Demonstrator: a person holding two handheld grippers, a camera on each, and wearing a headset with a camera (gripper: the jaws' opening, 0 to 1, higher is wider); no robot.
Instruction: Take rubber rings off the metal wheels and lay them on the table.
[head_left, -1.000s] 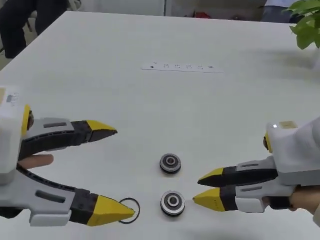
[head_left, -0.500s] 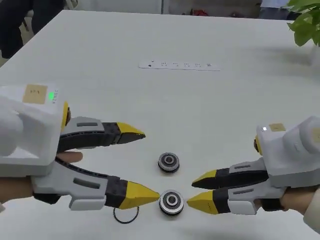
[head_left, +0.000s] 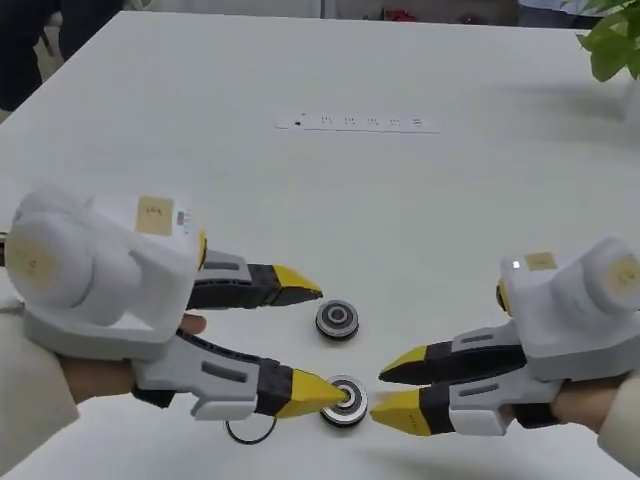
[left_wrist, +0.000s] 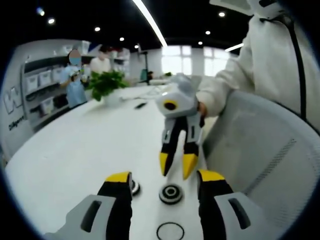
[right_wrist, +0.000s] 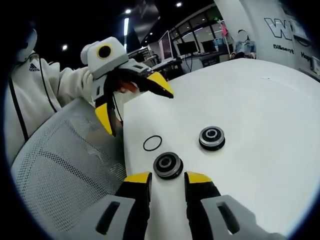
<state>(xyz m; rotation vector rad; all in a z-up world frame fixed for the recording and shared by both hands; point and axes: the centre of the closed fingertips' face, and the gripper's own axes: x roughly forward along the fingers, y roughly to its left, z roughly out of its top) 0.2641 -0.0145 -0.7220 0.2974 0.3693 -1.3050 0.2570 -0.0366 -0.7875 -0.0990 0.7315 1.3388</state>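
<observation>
Two metal wheels with black rubber rings lie on the white table (head_left: 420, 230): a near wheel (head_left: 345, 401) (left_wrist: 171, 193) (right_wrist: 168, 165) and a far wheel (head_left: 337, 320) (right_wrist: 212, 138). A loose black ring (head_left: 250, 432) (left_wrist: 170, 231) (right_wrist: 152, 143) lies flat left of the near wheel, partly under my left gripper. That left gripper (head_left: 328, 345) (left_wrist: 165, 177) (right_wrist: 137, 107) is open wide, its lower tip at the near wheel's left edge. From the right, my right gripper (head_left: 380, 396) (right_wrist: 168, 179) (left_wrist: 176, 167) points at the same wheel, narrowly open and holding nothing.
A white power strip (head_left: 357, 123) lies further back on the table. Green plant leaves (head_left: 610, 45) hang at the far right corner. A grey mesh chair (right_wrist: 65, 165) stands beside the table's near edge. People stand by shelves in the background.
My left gripper has moved right, from beside the loose ring to the near wheel, its lower tip now against it. The right gripper has crept slightly left toward that wheel.
</observation>
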